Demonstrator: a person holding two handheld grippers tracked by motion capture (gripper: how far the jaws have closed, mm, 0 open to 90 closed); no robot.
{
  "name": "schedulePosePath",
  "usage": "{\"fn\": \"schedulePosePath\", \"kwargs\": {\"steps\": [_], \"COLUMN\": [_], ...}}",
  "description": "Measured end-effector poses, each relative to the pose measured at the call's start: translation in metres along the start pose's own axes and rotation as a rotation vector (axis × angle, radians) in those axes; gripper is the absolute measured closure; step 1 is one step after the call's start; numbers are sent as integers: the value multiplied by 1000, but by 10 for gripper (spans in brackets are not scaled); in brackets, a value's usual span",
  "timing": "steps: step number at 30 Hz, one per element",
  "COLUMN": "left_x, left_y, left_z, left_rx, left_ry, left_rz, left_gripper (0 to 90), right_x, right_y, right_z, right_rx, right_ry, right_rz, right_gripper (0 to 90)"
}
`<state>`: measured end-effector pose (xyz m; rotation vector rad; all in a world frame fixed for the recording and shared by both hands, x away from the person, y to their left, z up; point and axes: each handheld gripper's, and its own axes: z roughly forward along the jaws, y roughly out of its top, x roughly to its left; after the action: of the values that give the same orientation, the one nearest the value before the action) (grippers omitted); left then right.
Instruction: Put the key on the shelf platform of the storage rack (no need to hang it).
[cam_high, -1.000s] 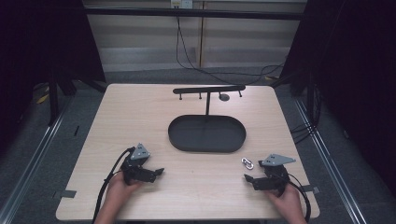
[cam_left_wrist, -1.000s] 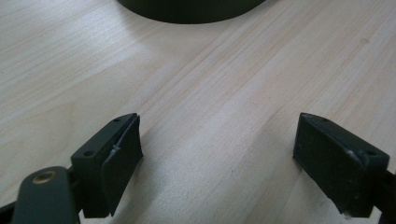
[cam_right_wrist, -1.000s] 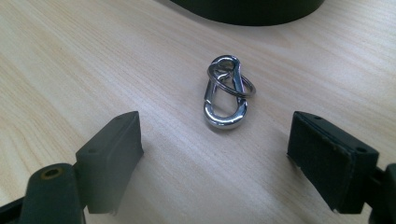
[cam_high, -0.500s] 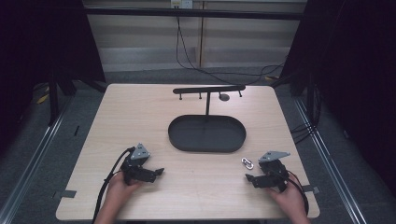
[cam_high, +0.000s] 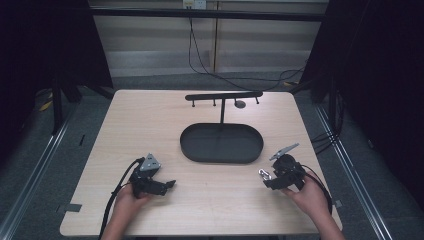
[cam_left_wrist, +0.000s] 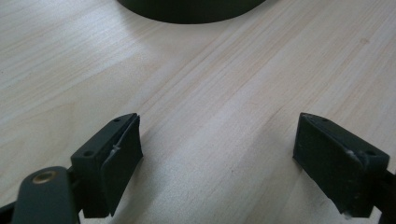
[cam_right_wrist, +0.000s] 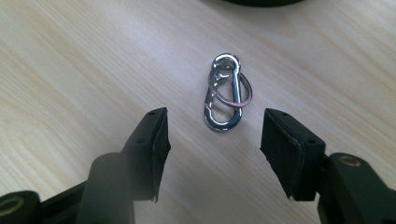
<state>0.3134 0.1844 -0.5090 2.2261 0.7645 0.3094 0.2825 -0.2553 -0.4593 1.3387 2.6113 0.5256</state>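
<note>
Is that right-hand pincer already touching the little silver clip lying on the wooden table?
Apart. In the right gripper view, the right gripper stands open, with bare wood showing between each black jaw and the shiny silver metal carabiner clip with its ring.

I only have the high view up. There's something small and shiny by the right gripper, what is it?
Observer: A silver carabiner clip with a split ring looped through it, lying flat on the table.
Operator: Is the right gripper holding it?
Observer: No. The right gripper has its jaws open, and the clip lies just beyond the tips, in line with the gap between them, untouched.
Operator: And the left one, anything in it?
Observer: Nothing. The left gripper is open wide over bare wood, with the dark tray's edge farther ahead.
</note>
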Motion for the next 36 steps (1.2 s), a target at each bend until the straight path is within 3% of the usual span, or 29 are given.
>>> {"fn": "schedulePosePath", "kwargs": {"steps": [8,14,17,20,22,28,36], "left_x": [0,0,0,0,0,0,0], "left_y": [0,0,0,0,0,1,1], "left_z": [0,0,0,0,0,1,1], "left_rx": [1,1,0,2,3,1,1], "left_ry": [0,0,0,0,-1,0,6], "left_rz": [1,-1,-1,-1,-5,-3,-6], "left_gripper": [149,149,148,147,147,146,147], "right_x": [-3,-5,-4,-5,-4,-2,3], "right_y": [18,25,28,30,31,32,40], "right_z": [18,18,22,24,23,23,11], "right_rx": [116,123,152,163,169,201,168], "right_ry": [-29,-42,-40,-19,1,13,21], "right_rz": [-23,-27,-39,-29,-31,-19,-40], "right_gripper": [492,507,519,574,663,676,677]}}
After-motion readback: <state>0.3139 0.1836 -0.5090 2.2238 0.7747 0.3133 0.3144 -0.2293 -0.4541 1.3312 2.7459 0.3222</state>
